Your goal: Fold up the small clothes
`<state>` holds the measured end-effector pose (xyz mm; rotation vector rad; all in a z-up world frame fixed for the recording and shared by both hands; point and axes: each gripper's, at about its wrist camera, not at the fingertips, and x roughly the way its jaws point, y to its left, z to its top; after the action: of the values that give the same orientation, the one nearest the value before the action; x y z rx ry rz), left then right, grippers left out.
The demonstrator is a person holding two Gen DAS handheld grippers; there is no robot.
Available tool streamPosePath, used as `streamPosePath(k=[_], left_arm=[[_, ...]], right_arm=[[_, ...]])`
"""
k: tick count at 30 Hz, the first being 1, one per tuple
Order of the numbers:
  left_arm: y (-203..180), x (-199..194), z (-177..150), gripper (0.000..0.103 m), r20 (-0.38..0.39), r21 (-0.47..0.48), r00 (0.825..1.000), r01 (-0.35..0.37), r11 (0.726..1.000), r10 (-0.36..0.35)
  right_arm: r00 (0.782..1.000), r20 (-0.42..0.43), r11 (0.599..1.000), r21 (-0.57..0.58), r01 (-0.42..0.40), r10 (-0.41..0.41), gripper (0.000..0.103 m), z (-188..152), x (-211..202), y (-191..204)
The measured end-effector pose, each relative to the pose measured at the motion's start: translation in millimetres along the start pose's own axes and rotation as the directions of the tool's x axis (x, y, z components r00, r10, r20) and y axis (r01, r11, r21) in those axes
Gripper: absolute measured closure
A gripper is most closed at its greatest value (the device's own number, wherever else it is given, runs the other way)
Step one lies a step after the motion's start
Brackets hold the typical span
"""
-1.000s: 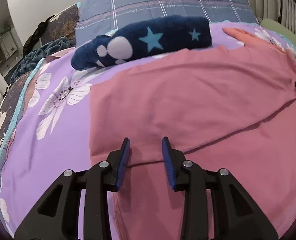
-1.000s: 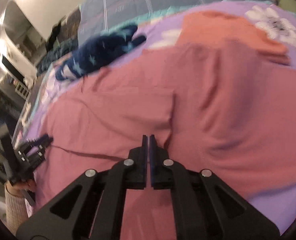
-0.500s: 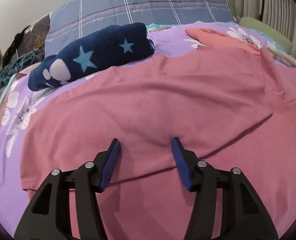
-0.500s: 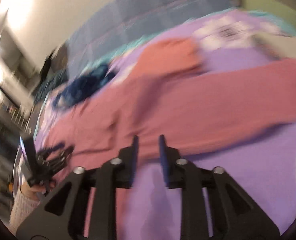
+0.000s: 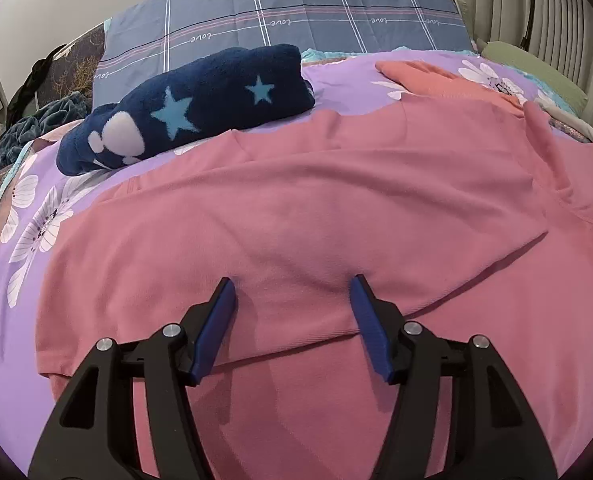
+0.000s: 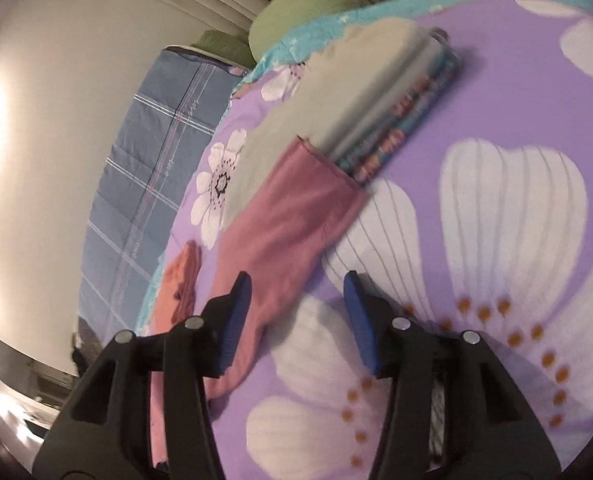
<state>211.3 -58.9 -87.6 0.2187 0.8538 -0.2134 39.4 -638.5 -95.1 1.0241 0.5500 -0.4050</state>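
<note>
We can read the word "love" in small white script, repeated along the pale stripes of the blue plaid pillow [image 5: 280, 8] at the head of the bed in the left wrist view. In the right wrist view the same pillow [image 6: 144, 168] shows that script running along its stripes, but there it is too blurred for us to read with confidence. The folded printed cloth [image 6: 400, 120] in that view carries red marks we cannot make out.
</note>
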Motion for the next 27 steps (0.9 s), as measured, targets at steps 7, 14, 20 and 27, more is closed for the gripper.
streamPosePath(k=[7, 14, 20, 27], left_arm=[[2, 0, 0, 0.042, 0.002, -0.010, 1.000, 0.014, 1.000, -0.014], [6, 0, -1, 0.042, 0.004, -0.030, 0.999, 0.040, 0.999, -0.040], [10, 0, -1, 0.041, 0.009, -0.052, 0.998, 0.068, 0.996, -0.068], [21, -1, -3, 0.042, 0.020, -0.102, 0.991, 0.135, 0.986, -0.133]], right_arm=[[0.992, 0.093, 0.997, 0.020, 0.078, -0.079, 0.100, 7, 7, 11], [0.984, 0.048, 0.950, -0.276, -0.150, 0.169, 0.100, -43, -1, 142], [0.896, -0.262, 0.790, -0.427, -0.441, 0.358, 0.100, -158, 39, 269], [0.822, -0.530, 0.594, -0.599, -0.537, 0.209, 0.100, -307, 80, 314]])
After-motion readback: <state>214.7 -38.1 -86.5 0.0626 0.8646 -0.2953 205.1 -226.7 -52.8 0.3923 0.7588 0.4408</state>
